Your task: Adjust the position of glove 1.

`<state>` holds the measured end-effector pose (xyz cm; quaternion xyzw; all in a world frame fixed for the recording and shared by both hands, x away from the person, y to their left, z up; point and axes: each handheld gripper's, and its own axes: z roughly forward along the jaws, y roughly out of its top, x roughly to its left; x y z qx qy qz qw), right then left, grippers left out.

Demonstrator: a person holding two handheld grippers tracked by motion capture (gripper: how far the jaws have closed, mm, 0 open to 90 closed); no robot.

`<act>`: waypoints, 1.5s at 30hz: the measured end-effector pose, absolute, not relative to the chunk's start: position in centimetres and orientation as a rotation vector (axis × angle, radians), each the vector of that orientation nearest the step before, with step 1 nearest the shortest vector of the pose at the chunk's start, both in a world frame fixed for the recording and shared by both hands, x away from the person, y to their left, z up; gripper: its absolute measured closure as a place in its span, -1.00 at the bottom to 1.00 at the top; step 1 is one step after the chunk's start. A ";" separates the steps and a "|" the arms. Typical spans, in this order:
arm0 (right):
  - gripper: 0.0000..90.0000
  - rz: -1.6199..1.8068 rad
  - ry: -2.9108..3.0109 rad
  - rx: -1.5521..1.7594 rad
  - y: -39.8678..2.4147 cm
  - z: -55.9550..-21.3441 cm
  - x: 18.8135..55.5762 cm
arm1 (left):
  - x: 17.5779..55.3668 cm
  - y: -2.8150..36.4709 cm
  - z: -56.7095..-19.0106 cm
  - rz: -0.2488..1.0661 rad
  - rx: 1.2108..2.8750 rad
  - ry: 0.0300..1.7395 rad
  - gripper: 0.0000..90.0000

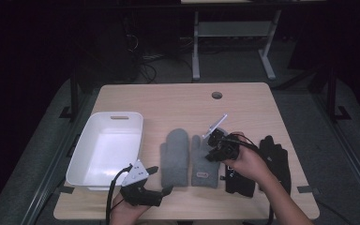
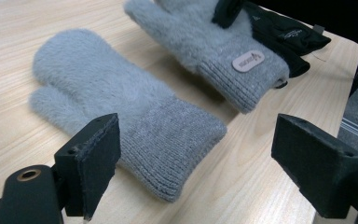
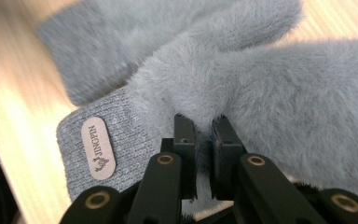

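Mitten time: the right claw (image 3: 203,135) pinches the fuzzy grey mitten with the tag (image 3: 242,88), right at its tips, lifting one side. Left claw (image 2: 196,163) waits wide open, the other mitten (image 2: 121,116) just ahead. Next, I think, comes a carry to the white bin (image 1: 105,150).

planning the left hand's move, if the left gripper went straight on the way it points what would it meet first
Most likely the knit cuff of the near grey mitten, lying flat on the table just ahead of the open left gripper; depth is hard to judge.
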<state>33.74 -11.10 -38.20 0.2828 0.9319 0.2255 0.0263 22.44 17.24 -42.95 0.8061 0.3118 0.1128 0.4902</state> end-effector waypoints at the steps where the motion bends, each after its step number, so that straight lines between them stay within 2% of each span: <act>1: 0.85 0.709 2.877 0.868 -11.0 -37.9 33.7 | 22.4 17.2 -42.9 0.274 1.958 0.757 -0.66; 17: 0.85 0.750 2.899 0.791 -6.4 -35.2 35.0 | 22.1 17.4 -42.5 0.291 1.962 0.730 -0.66; 37: 0.83 0.685 2.993 0.695 -0.7 -36.9 36.3 | 22.1 17.7 -42.3 0.301 1.952 0.735 -0.66; 42: 0.65 0.635 2.994 0.721 -0.4 -39.2 37.1 | 22.2 17.8 -42.4 0.293 1.942 0.745 -0.66; 43: 0.48 0.678 2.989 0.757 -0.7 -39.8 37.3 | 22.1 17.7 -42.4 0.293 1.942 0.745 -0.66; 45: 0.41 0.689 2.983 0.767 -0.8 -39.9 37.3 | 22.1 17.7 -42.4 0.291 1.941 0.746 -0.66</act>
